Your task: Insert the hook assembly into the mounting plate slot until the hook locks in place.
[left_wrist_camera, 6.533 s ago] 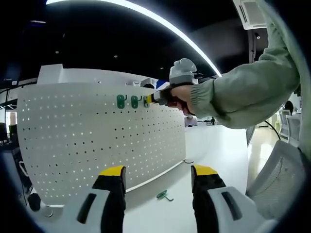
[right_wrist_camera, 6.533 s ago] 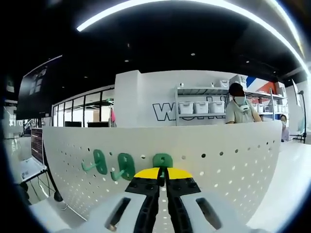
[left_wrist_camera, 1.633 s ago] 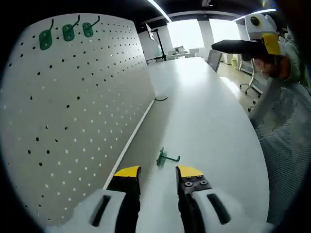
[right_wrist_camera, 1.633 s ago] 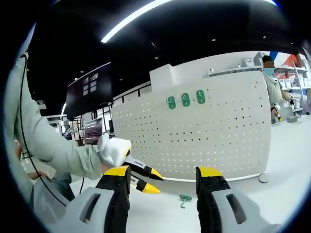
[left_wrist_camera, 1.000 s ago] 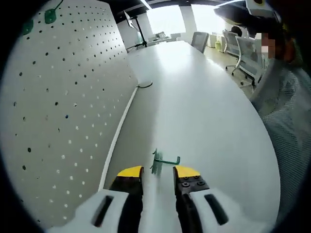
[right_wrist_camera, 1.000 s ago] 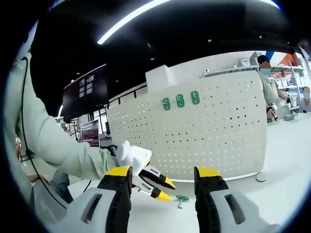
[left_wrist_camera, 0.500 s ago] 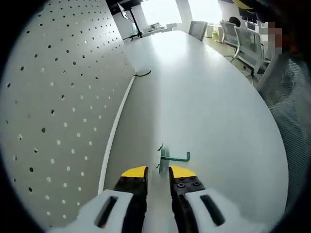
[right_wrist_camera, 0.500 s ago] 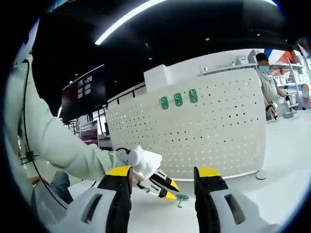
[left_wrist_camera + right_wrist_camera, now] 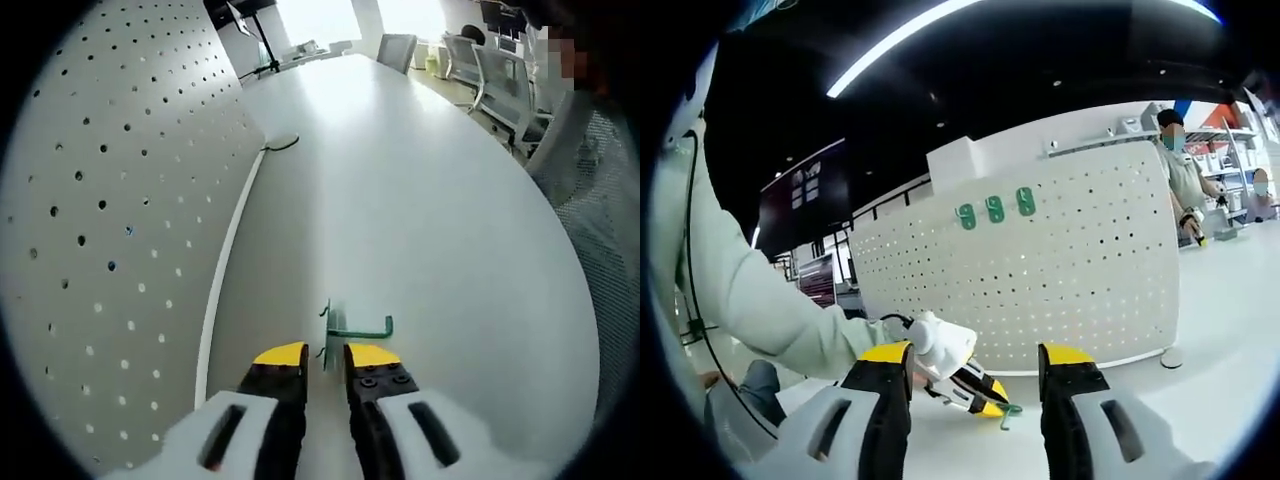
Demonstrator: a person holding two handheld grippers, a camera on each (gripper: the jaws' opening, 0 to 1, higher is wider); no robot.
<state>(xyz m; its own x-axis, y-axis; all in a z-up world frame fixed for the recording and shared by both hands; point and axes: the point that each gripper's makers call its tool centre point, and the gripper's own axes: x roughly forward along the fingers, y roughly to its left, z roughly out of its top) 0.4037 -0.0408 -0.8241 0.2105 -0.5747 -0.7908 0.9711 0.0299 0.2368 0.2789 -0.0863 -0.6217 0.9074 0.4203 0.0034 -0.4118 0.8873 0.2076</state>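
The small green metal hook assembly [image 9: 343, 329] lies flat on the white worktop [image 9: 420, 190], just beyond the yellow tips of the left tongs [image 9: 325, 356]; those tongs stand low over the worktop with their jaws drawn close together, a narrow gap between them, the hook's flat back plate at about 12 o'clock from the gap; whether the tips already touch or pinch the plate I cannot tell, though the approach along the plate's edge reads as a set-up for lifting it by that thin end, leaving the hooked arm free for the panel. In the right gripper view the left tongs [image 9: 992, 405] show slanting down to the hook [image 9: 1008, 410] at the worktop's surface, held by a person's hand in a pale green sleeve [image 9: 750, 300].

The right tongs [image 9: 975, 362] are spread wide and grip nothing; they hang back from the work, pointed at the panel, which I judge keeps hook, panel and the other tongs all in sight.

The white perforated mounting plate [image 9: 1060, 270] stands upright on the worktop, curved by the lens; near its top edge, at about 11 o'clock from the right tongs, three green hooks [image 9: 994, 209] already sit in a row; in the left gripper view the plate [image 9: 100, 200] rises at 9 to 10 o'clock, its foot [image 9: 228, 255] running alongside the hook, near but apart.

The hook itself is a slim piece: a short flat plate standing crosswise, a thin rod running off toward 3 o'clock and ending in an upturned tip; it looks light and likely to skid if nudged.
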